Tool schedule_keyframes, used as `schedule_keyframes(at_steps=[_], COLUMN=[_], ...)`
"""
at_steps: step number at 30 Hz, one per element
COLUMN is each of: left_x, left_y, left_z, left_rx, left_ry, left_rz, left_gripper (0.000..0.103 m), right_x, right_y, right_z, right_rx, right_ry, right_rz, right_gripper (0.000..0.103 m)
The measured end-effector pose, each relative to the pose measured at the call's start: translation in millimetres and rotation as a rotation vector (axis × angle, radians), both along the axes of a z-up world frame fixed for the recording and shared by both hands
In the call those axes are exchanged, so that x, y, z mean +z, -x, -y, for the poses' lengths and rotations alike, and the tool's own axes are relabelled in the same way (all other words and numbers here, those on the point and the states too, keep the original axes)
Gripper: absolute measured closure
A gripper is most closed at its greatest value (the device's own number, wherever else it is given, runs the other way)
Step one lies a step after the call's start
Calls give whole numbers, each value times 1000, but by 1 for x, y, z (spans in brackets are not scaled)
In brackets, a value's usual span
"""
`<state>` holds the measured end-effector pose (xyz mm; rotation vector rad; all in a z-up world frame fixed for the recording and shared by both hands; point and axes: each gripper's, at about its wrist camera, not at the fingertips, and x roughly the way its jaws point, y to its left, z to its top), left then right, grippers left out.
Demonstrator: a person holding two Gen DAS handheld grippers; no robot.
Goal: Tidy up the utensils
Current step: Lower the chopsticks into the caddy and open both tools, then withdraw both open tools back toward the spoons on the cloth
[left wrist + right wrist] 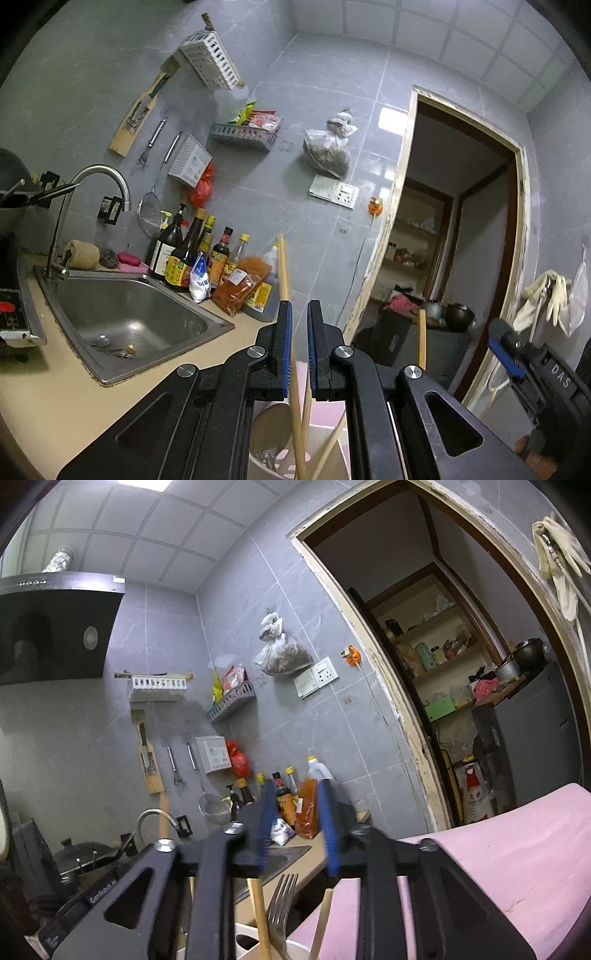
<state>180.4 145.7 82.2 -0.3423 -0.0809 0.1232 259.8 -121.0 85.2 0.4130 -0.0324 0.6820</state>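
The left hand-held gripper (299, 314) hovers over a utensil holder (280, 469) at the 6 o'clock edge of its view, jaws parted by a narrow gap. One chopstick (284, 269) rises along the left pad; whether the pads actually pinch it cannot be told. The right hand-held gripper (295, 823) stands open and empty above a fork (282, 897) and more wooden sticks (258, 915).

To do this well, the person would want to square the pads on a single stick, close gently, and lift straight up so the neighbours stay put.

Much is cut off: the holder's rim barely shows, its contents sit behind the gripper bodies, and a round metal piece (271, 424) could be a spoon bowl. The pink surface (517, 849) at 4 o'clock is unclear.
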Motion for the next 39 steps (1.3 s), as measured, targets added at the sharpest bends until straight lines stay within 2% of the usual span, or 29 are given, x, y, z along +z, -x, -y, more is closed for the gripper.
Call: schedule_keyframes(at_steps=[6, 11, 13, 14, 15, 16, 17, 22, 23, 25, 28, 30, 32, 34, 39], left_x=[-4, -4, 0, 1, 2, 4, 5, 12, 13, 12, 7, 6, 5, 2, -8], left_y=[3, 7, 9, 11, 13, 15, 17, 27, 30, 34, 45, 49, 53, 57, 61], left_z=[4, 1, 0, 0, 0, 0, 1, 16, 20, 27, 42, 55, 70, 83, 116], left_rx=[-15, -24, -34, -42, -55, -75, -85, -109, -118, -137, -175, -199, -226, -259, -372], left_ry=[-23, -7, -2, -2, 1, 6, 8, -49, -56, -62, -86, -133, -182, -218, -280], left_rz=[-21, -35, -34, -34, -37, -39, -42, -97, -107, -123, -133, -155, -168, -173, -224], left_gripper=[97, 97, 88, 83, 73, 69, 68, 66, 60, 39, 33, 30, 27, 20, 19], right_x=[0, 1, 3, 5, 6, 8, 9, 12, 12, 11, 7, 6, 6, 4, -6], right_y=[4, 6, 9, 11, 13, 15, 17, 33, 36, 47, 63, 71, 79, 87, 99], right_z=[-1, -3, -4, -3, -3, -3, -2, 8, 10, 19, 37, 51, 67, 90, 135], right_rx=[-10, -14, -23, -30, -39, -50, -58, -102, -110, -125, -151, -174, -200, -241, -318], right_ry=[15, 27, 36, 42, 50, 59, 68, 124, 134, 169, 219, 256, 287, 311, 355], right_rz=[11, 16, 18, 21, 24, 25, 24, 2, -5, -21, -37, -53, -70, -91, -166], right_gripper=[77, 77, 75, 71, 68, 62, 58, 50, 43, 28, 23, 18, 6, 0, 0])
